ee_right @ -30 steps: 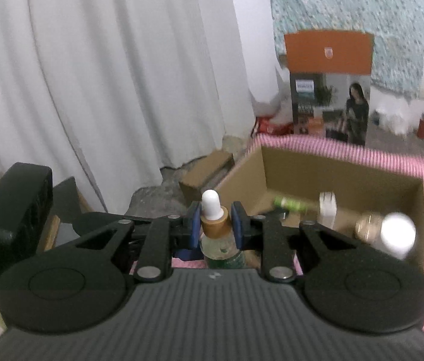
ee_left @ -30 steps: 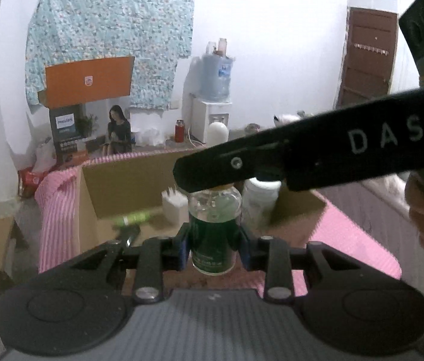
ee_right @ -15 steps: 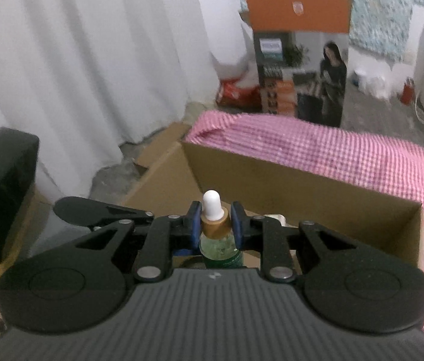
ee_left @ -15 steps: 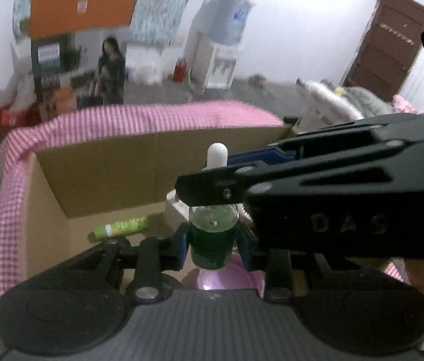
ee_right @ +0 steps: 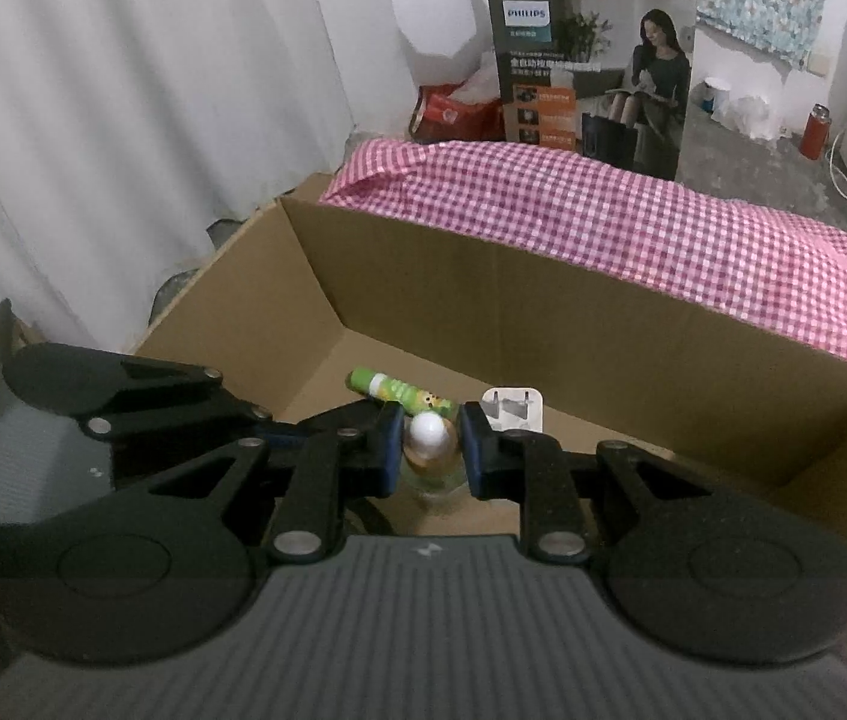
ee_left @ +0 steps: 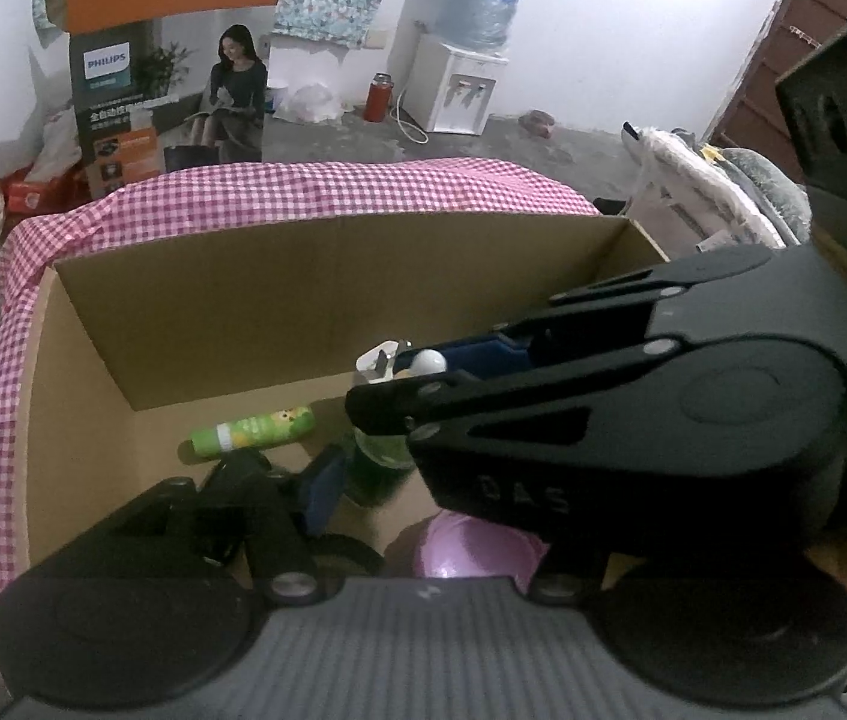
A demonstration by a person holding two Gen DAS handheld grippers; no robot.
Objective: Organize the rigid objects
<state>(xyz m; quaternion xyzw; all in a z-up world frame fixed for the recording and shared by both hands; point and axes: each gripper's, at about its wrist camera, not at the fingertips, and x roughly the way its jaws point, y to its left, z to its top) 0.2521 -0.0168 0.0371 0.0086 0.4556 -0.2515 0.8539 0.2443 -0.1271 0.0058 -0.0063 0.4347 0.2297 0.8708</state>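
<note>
A dropper bottle of green liquid, with a white bulb and a gold collar, hangs low inside the cardboard box. My right gripper is shut on its collar. In the left wrist view the right gripper reaches across from the right, over the bottle. My left gripper sits around the bottle's body with its jaws opening. Its left pad stands just off the glass, and its right finger is hidden behind the right gripper.
A green tube and a white plug adapter lie on the box floor near the far wall. A pink round thing lies under the grippers. The box sits on a pink checked cloth.
Both grippers have come down into the box with the bottle. The left jaws, closed on the bottle's body before, have spread apart. The right still grips the collar.
</note>
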